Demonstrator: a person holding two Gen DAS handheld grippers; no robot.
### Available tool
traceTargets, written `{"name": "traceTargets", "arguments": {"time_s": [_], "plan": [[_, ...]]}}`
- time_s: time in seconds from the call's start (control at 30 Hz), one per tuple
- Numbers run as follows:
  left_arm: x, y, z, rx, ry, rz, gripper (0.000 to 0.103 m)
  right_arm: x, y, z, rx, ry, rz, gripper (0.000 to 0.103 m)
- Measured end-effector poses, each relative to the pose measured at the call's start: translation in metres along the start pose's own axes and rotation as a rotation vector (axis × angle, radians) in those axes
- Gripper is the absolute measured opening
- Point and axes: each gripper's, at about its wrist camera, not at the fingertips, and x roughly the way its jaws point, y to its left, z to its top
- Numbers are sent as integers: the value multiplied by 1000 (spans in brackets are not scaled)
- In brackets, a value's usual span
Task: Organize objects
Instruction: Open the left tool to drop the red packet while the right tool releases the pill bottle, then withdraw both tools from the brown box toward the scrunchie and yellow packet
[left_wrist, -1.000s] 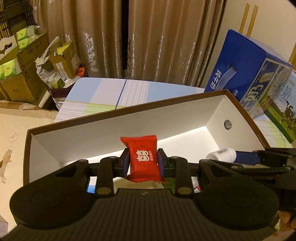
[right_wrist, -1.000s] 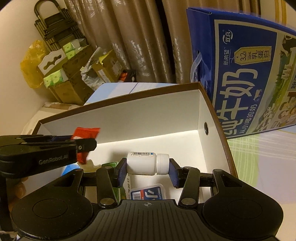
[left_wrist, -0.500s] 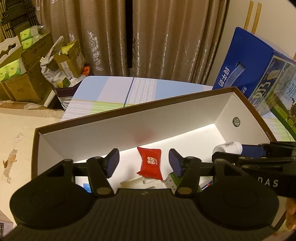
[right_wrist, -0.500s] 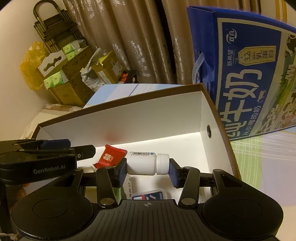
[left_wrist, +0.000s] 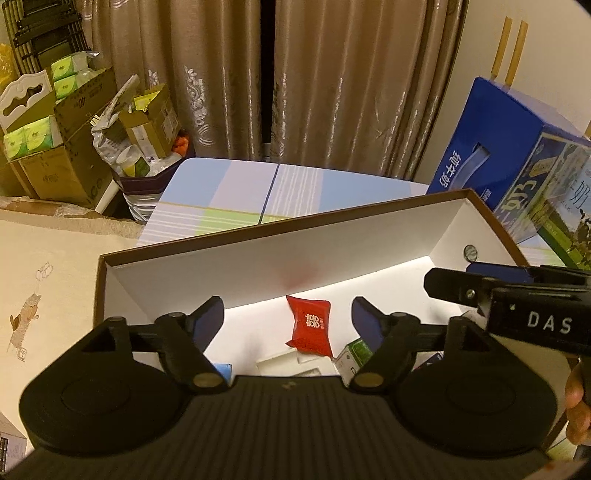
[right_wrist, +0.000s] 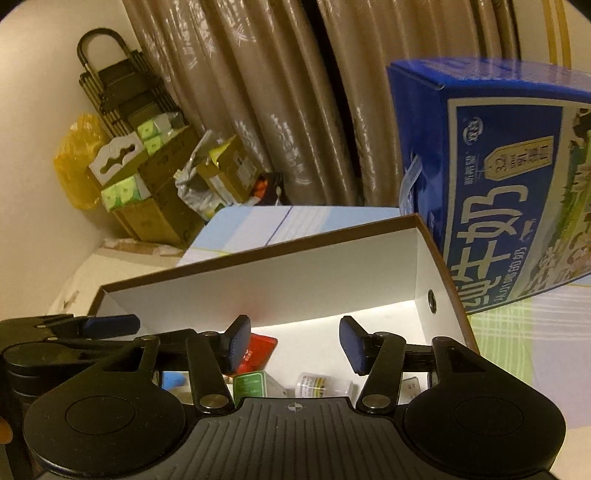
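Note:
A brown-rimmed box with white inner walls (left_wrist: 258, 254) (right_wrist: 295, 266) lies under both grippers. On its floor rests a red candy packet (left_wrist: 309, 325) (right_wrist: 258, 352), between the spread fingers of my left gripper (left_wrist: 288, 317), which stands open and holds nothing. A white pill bottle (right_wrist: 323, 386) lies on its side on the box floor below my right gripper (right_wrist: 293, 343), also open and free of it. A green-labelled small box (right_wrist: 251, 384) (left_wrist: 356, 354) and a white packet (left_wrist: 295, 363) lie beside them. In the left wrist view, the right gripper's black arm crosses at right.
A big blue milk carton (right_wrist: 498, 184) (left_wrist: 517, 158) stands against the box's right side. The striped tablecloth (left_wrist: 273, 188) runs behind the box. Cardboard boxes (left_wrist: 66, 147) and brown curtains (left_wrist: 295, 74) fill the back. A person's fingers (left_wrist: 576, 410) show at the right edge.
My left gripper opened and the red packet dropped onto the box floor. Then my right gripper opened and let the pill bottle fall into the box. Both grippers rose a little.

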Motion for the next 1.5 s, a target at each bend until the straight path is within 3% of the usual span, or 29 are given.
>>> {"name": "traceTargets", "arguments": {"time_s": [0.13, 0.33, 0.53, 1.0, 1.5], "plan": [[-11, -2, -2, -2, -5, -3, 86, -10, 1, -3, 9, 7, 2, 58], [-36, -4, -9, 1, -33, -2, 92, -40, -3, -13, 44, -21, 0, 80], [-67, -5, -24, -6, -50, -3, 98, -77, -6, -26, 89, -56, 16, 90], [-138, -13, -74, -51, -67, -33, 102, -159, -16, -71, 209, -122, 25, 93], [-185, -33, -136, -58, -22, -58, 102, -227, -29, -132, 272, -113, -32, 93]]}}
